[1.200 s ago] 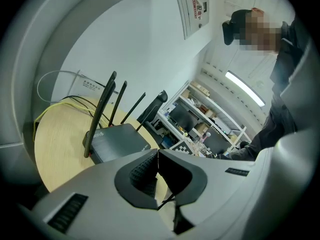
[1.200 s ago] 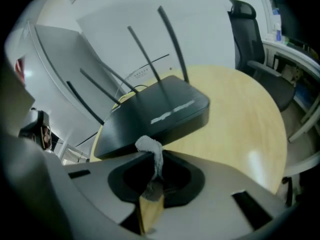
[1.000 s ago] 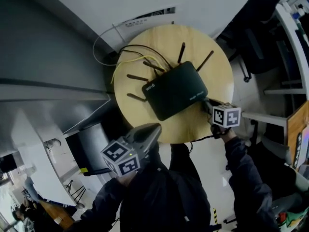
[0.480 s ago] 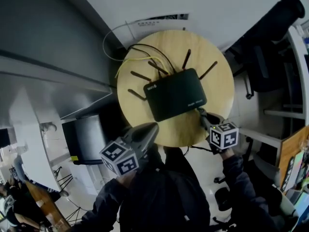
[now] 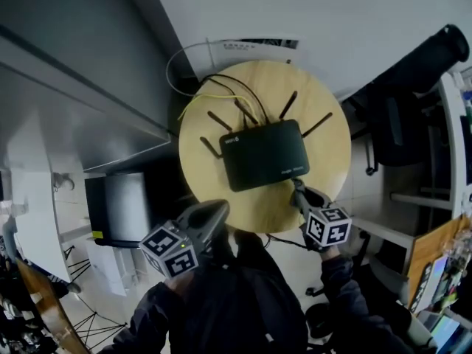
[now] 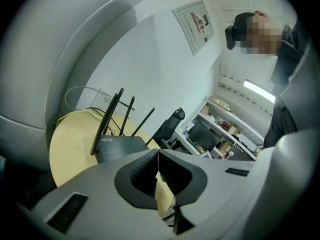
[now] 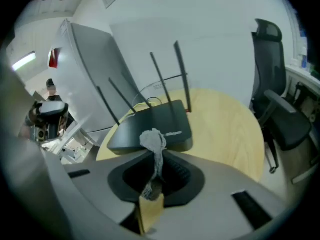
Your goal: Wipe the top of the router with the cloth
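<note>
My right gripper [image 5: 298, 190] has its jaws clamped on the cloth [image 7: 154, 142], just beside the router [image 5: 264, 154]. My left gripper [image 6: 158, 156] hangs at the table [image 5: 209, 188] edge, jaws together, empty.

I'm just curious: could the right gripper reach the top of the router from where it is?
Probably yes: the right gripper, shut on the cloth, sits by the router's corner, with nothing between.
</note>
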A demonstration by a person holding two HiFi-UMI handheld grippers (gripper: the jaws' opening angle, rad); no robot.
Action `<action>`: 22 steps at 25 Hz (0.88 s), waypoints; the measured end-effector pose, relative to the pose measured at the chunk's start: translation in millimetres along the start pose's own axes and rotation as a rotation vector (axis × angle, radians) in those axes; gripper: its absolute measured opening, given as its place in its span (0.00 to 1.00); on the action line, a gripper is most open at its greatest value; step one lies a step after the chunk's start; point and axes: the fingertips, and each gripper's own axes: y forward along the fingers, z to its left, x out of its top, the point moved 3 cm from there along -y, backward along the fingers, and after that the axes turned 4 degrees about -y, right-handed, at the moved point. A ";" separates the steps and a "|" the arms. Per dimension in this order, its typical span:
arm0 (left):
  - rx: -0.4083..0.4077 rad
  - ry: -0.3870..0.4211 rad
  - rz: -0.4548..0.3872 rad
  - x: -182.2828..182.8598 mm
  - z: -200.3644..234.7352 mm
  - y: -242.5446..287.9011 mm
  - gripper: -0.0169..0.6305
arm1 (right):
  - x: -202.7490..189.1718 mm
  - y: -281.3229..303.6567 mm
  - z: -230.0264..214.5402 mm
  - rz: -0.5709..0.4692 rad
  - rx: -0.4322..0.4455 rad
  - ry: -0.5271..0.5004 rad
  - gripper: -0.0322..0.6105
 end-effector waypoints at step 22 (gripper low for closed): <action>0.010 -0.023 -0.027 -4.4 -8.8 9.5 0.03 | 43.3 79.7 -84.4 0.351 0.264 -0.909 0.16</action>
